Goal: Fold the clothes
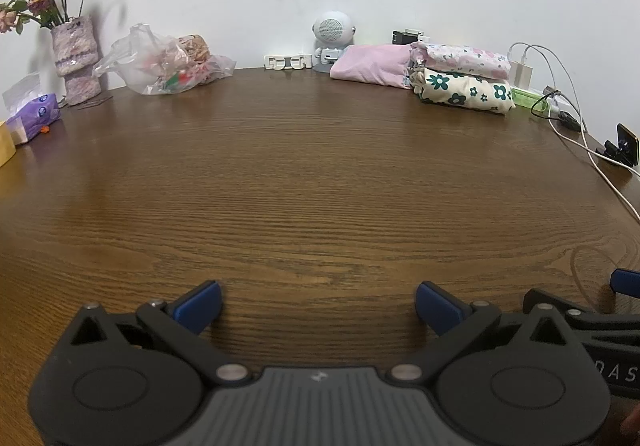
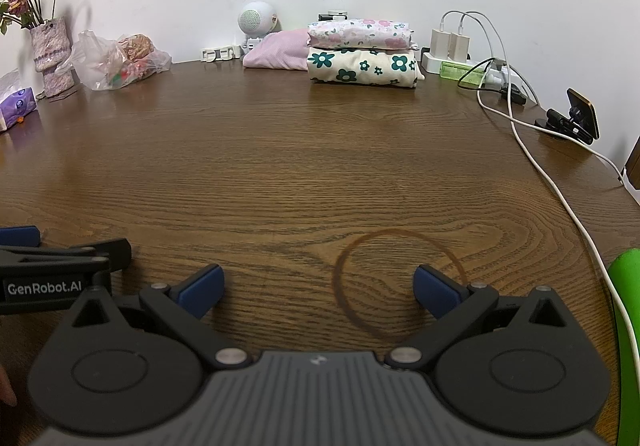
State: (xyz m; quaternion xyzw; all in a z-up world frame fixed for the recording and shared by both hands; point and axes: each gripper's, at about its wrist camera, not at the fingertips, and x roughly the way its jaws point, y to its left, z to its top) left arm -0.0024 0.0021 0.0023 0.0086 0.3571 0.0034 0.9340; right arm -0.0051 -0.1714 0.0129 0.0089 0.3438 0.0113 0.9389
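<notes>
Wood-grain counter is bare across the middle and lower frame of both views; no loose garment on it. Clothes sit upper right of centre, against the wall: pink-floral folded piece stacked on green-flower folded piece, with a pink garment just beside them on the left, flatter and softer in shape, can't tell how neatly it's folded. So the stack lies as the task wants; whether more clothes wait out of frame isn't visible. Left gripper and right gripper sit low at bottom of frame, side by side, fingers spread wide, holding nothing. Containers: clear plastic bag upper left holds mixed packaged items, contents unclear; knit-covered vase holds dried roses; tissue pack at left edge.
</notes>
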